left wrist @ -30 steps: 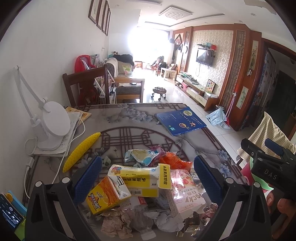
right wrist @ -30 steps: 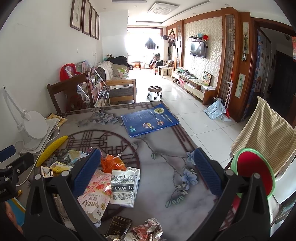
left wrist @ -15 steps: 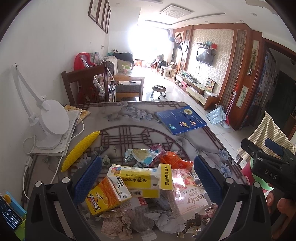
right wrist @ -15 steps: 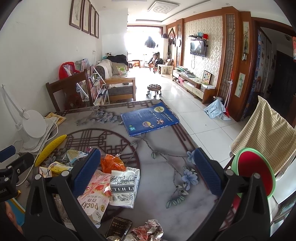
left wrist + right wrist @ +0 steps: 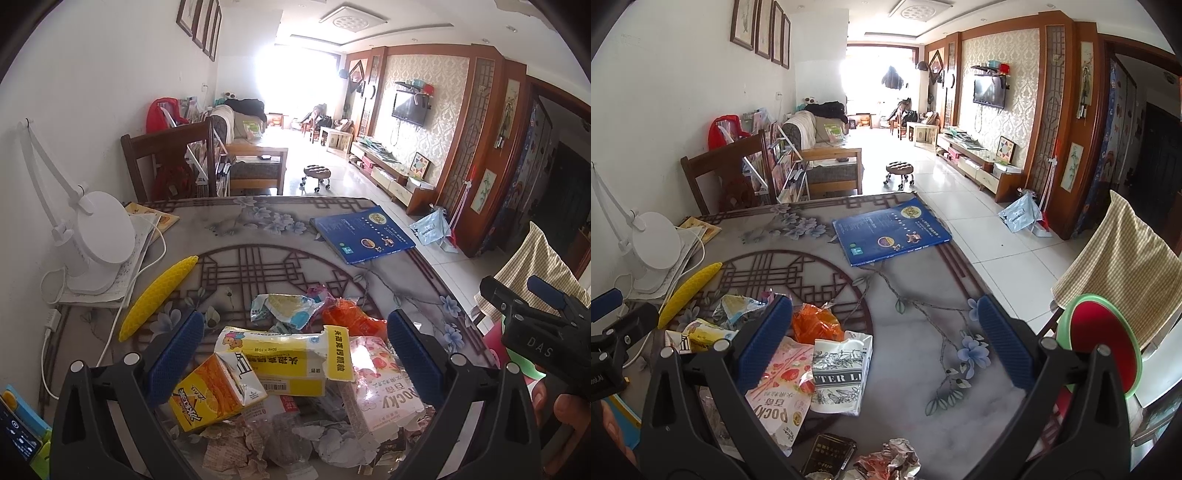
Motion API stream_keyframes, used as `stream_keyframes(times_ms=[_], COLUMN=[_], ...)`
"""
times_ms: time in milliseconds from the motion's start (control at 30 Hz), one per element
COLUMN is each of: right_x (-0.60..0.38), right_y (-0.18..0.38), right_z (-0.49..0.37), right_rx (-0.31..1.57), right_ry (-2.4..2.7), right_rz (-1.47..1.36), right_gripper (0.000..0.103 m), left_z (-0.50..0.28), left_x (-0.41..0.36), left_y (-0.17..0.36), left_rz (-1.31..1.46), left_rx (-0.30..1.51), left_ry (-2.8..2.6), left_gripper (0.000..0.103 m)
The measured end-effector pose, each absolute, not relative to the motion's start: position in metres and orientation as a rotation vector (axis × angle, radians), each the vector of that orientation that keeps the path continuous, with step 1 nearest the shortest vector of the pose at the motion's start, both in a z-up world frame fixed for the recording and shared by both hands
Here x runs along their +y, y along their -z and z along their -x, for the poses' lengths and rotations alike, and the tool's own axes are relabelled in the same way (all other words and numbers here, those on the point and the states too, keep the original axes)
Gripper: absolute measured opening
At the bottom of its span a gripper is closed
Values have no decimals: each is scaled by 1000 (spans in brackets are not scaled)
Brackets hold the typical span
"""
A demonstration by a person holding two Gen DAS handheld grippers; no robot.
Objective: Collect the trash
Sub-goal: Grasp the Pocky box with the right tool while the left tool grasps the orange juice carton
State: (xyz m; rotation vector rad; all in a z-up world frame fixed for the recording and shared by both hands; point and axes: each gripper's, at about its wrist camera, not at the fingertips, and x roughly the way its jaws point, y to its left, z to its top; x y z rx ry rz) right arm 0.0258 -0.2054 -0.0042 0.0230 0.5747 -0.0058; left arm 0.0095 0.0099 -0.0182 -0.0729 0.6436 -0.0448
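Observation:
A heap of trash lies on the near part of the patterned table (image 5: pixel 258 236). It includes a yellow medicine box (image 5: pixel 284 354), an orange juice carton (image 5: pixel 210 397), a pink Pocky bag (image 5: pixel 380 384), an orange wrapper (image 5: pixel 347 317) and crumpled paper (image 5: pixel 236 450). My left gripper (image 5: pixel 295 358) hangs open above the heap, its blue pads on either side of the yellow box, not touching it. My right gripper (image 5: pixel 886 350) is open further right over the table; the Pocky bag (image 5: pixel 783 391) and a white printed bag (image 5: pixel 842 373) lie by its left finger.
A white desk lamp (image 5: pixel 96 236) on papers and a yellow corn-shaped object (image 5: pixel 155 295) sit at the left by the wall. A blue book (image 5: pixel 362 234) lies at the far right edge. A red and green disc (image 5: pixel 1100 343) and a chair with a checked cloth (image 5: pixel 1123 258) stand right of the table.
Both views have shifted slightly; the left gripper has edged a little over the trash heap. Both grippers stay open and nothing has been picked up.

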Motion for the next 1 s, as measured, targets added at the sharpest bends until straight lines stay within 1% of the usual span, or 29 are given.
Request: stream_keyframes(times_ms=[167, 300, 367, 467, 500, 533, 567, 600, 633, 767, 867, 900, 1000], right_x=[-191, -172, -167, -168, -175, -180, -184, -186, -190, -208, -221, -225, -239], right_y=[20, 54, 72, 93, 103, 112, 120, 125, 129, 122, 103, 101, 94], right_z=[-37, -38, -36, -38, -39, -39, -37, -35, -33, -23, -14, -12, 0], right_rx=[743, 957, 1044, 1149, 1204, 1245, 1283, 1303, 1321, 1306, 1263, 1256, 1250], right_ry=[-169, -365, -414, -452, -464, -472, -482, -483, -486, -507, -516, -516, -508], right_rz=[-49, -147, -187, -322, -408, -471, -523, -552, -582, -628, -605, -601, -598], right_gripper=[99, 98, 95, 86, 80, 70, 64, 53, 44, 41, 41, 41, 41], left_z=[-7, -2, 6, 17, 22, 17, 15, 17, 10, -9, -18, -20, -29], left_x=[30, 51, 63, 81, 85, 97, 102, 102, 108, 102, 81, 70, 62], left_y=[29, 42, 50, 59, 64, 65, 68, 73, 75, 91, 103, 108, 112], left_rz=[71, 39, 62, 100, 127, 148, 171, 197, 213, 200, 38, -58, -191], left_rx=[681, 736, 762, 798, 814, 826, 842, 860, 872, 932, 981, 989, 993], left_ry=[3, -60, -75, -81, -74, -69, -63, -49, -36, 64, 145, 156, 152], left_gripper=[95, 95, 95, 95, 95, 95, 95, 94, 94, 94, 95, 95, 95])
